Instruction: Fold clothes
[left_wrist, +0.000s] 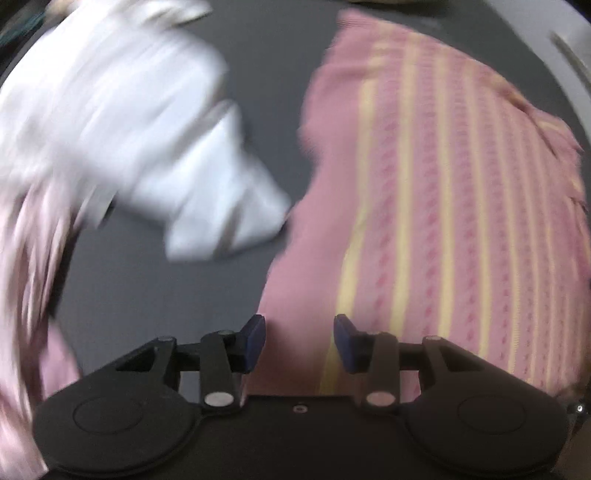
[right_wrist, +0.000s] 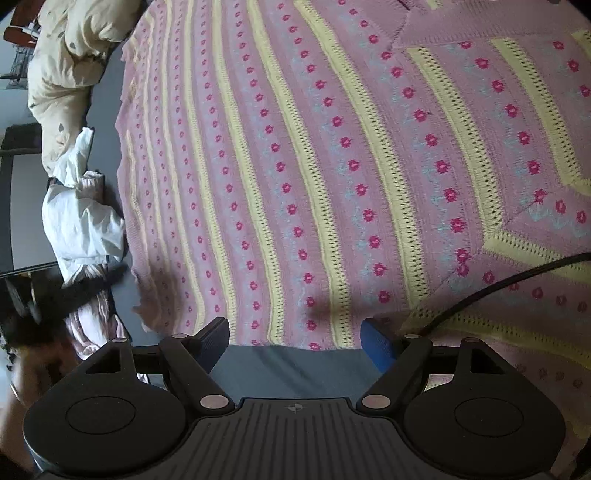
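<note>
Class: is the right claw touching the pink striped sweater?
Cannot tell. The right wrist view shows the right claw open over the pink striped sweater hem; height is unclear.

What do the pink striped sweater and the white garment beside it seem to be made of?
The sweater looks like knitted yarn, matte: open lace holes run along its yellow stripes, with knitted-in flower dots. The white garment looks like thin woven cloth, perhaps cotton, judging by its sharp crumples.

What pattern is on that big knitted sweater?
The sweater is dusty pink with pale yellow stripes and rows of small magenta flowers; the right wrist view shows it best.
</note>
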